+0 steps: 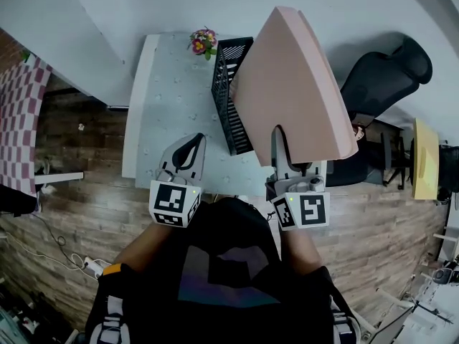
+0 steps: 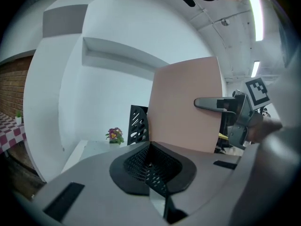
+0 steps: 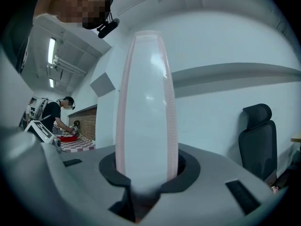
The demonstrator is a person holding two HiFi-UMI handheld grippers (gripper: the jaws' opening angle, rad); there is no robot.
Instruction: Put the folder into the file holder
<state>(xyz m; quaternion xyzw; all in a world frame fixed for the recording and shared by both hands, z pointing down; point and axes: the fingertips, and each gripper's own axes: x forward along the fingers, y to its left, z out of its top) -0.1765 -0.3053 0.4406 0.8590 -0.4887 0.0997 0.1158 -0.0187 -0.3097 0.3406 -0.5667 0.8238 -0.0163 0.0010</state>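
Head view: the right gripper [image 1: 278, 135] holds a big pink folder [image 1: 294, 84] up by its low edge.
Right gripper jaws: pressed tight on the folder, one jaw on each side. The right gripper view shows the folder standing thin and tall between them.
Left gripper [image 1: 192, 140]: its jaws are together with nothing in them. It hangs over the near part of the white table [image 1: 168, 99].
Folder: up in the air and tilted. It is not in the file holder [image 1: 228, 92]. It hides the holder's right side, and I cannot tell if they touch.
File holder: black, with slits in its walls. It stands on the right part of the table with its top open.
Writing: each marker cube [image 1: 174, 203] shows black and white squares, and the right one looks a bit like a 9.
Arms: both reach forward, side by side, out over the table's near edge.
Room: bare table top lies left of the holder, up to the little flowers [image 1: 204, 41] at the far edge. A black chair [image 1: 387, 74] stands right of the table, past the folder. Wood floor [image 1: 86, 206] lies left of the table.
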